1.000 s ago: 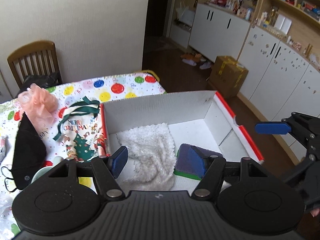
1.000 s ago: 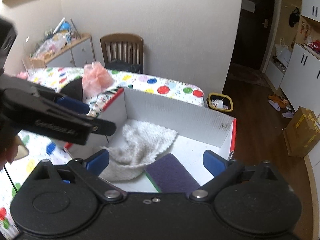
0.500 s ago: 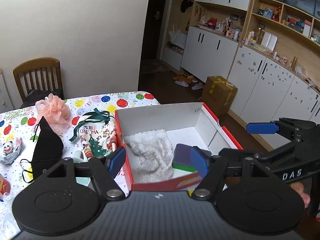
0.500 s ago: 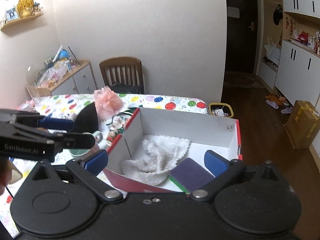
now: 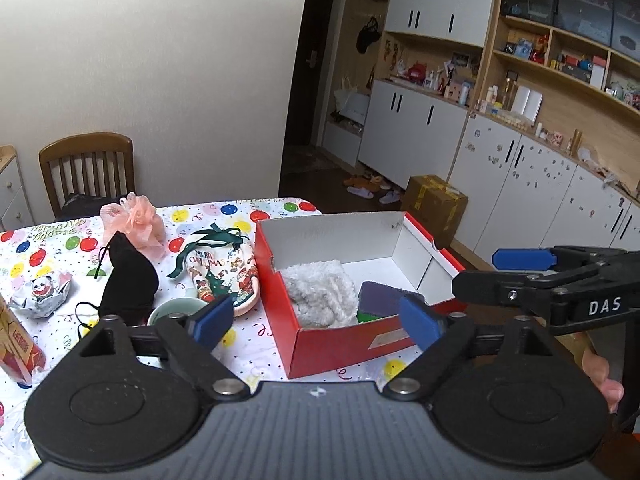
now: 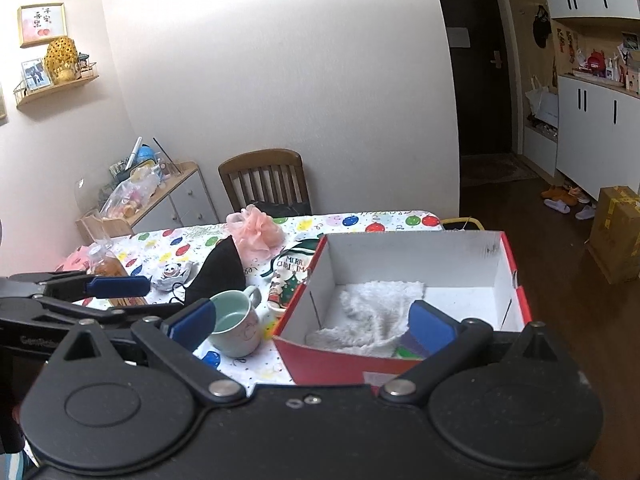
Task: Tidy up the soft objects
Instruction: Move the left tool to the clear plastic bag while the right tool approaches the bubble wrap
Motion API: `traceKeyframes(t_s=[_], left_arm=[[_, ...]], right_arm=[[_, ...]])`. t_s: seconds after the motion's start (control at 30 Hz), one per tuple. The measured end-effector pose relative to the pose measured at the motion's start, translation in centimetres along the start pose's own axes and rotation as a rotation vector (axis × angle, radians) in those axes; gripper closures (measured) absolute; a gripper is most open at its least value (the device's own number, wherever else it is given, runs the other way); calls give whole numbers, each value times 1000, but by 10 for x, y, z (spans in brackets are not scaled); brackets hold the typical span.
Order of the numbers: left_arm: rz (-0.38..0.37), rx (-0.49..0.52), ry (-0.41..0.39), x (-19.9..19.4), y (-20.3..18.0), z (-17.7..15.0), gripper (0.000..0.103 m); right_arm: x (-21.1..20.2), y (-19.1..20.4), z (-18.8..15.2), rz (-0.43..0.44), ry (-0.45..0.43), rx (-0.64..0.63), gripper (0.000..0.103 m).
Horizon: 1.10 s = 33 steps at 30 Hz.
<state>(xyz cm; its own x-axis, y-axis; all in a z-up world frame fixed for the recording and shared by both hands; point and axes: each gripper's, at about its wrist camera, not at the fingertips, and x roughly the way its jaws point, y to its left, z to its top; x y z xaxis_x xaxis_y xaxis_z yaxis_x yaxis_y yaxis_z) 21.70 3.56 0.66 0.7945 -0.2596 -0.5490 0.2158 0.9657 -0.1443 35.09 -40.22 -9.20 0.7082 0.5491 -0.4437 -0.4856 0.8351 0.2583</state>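
The left gripper (image 5: 316,320) is opening its blue fingers (image 5: 212,318) with nothing between them, hanging short of the red box (image 5: 340,344) standing on the bench (image 5: 248,340). The right gripper (image 6: 312,322) is holding its fingers (image 6: 191,326) wide and empty over the box's near wall. Inside are lying a white fluffy cloth (image 5: 320,292) and, just beside it, a purple sponge (image 5: 380,298). A black mask (image 5: 128,280), pink mesh puff (image 5: 134,226) and Christmas pouch (image 5: 222,270) are sitting on the bench left of the box. Only the right view is showing the whole green mug (image 6: 236,328); only the left is showing the snack packet (image 5: 18,344).
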Motion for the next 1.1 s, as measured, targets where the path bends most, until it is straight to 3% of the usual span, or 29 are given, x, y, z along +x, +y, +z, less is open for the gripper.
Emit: traceKeyframes(t_s=[0.27, 0.5, 0.63, 0.93, 1.1], left_arm=[[-9, -24, -67, -20, 33, -22, 0], [79, -75, -37, -27, 79, -48, 0], [79, -142, -18, -28, 114, -65, 0], [271, -132, 28, -17, 178, -94, 0], [337, -134, 87, 1, 216, -107, 0]], right_arm=[[6, 14, -27, -49, 30, 15, 0], [30, 22, -66, -110, 127, 26, 0], [44, 26, -91, -132, 184, 36, 0], [77, 41, -123, -169, 285, 11, 1], [91, 46, -132, -192, 324, -8, 2]])
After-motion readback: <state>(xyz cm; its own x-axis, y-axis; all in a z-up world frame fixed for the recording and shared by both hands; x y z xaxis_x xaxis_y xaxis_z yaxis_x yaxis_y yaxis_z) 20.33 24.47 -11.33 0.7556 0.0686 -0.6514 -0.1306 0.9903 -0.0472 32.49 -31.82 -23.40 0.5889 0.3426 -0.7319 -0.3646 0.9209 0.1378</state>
